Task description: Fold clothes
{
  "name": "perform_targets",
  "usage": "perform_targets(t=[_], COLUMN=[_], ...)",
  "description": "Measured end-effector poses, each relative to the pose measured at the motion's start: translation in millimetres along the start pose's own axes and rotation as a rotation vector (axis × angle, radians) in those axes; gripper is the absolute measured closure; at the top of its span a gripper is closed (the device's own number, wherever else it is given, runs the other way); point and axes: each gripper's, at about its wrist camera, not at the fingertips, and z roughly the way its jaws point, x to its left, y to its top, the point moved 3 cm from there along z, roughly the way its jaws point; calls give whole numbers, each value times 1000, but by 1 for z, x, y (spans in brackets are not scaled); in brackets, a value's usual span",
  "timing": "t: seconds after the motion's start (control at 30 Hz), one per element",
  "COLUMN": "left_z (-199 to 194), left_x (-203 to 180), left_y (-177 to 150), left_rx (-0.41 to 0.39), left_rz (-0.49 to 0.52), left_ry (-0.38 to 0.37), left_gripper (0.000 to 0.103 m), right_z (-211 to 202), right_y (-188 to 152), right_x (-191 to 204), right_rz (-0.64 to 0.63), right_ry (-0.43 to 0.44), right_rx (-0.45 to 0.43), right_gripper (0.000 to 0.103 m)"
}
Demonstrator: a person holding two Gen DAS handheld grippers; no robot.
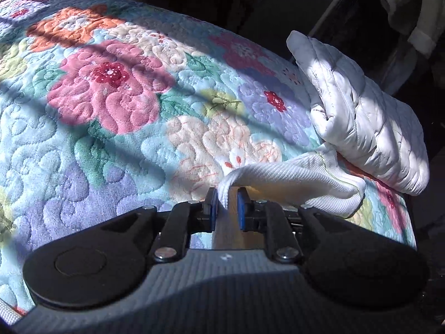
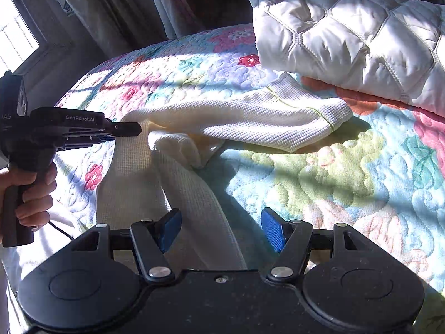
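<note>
A white waffle-knit garment (image 2: 250, 117) lay crumpled on a quilted floral bedspread (image 1: 111, 89), its stitched surface raised in looping swirls over pink, orange and lilac blooms on a pale blue ground. One flat, rectangular end of the garment, edged with a thin yellow-green seam, rested near a puffy white quilted jacket (image 2: 356, 36) — glossy fabric, stitched in hexagonal panels — which sat at the far edge of the bed. The other end rose in a twisted, ribbed band toward the left gripper (image 1: 227, 203). In the left wrist view its blue pads (image 1: 242, 208) stood a little apart with a fold of the knit draped between them, against the left pad; whether they pressed on the cloth could not be told from either view. A hand (image 2: 33, 192) gripped its black handle. The right gripper (image 2: 222, 229) was spread wide, its ridged blue pads either side of a hanging strip of the garment — not touching it. Sunlight fell in hard patches across the bed.
</note>
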Motion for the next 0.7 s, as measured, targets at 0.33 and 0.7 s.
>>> perform_targets(t=[0.33,0.7], left_z=[-15,-67], left_x=[-35,-42], left_y=[0,-40], left_rx=[-99,-52], left_rz=[273,411], left_ry=[112,341], left_gripper=[100,33], right_z=[-25,-52], right_y=[-1,-19], right_x=[-7,-4], right_rz=[25,90], right_ry=[-114,-213], right_rx=[-231,-249], right_gripper=[100,52])
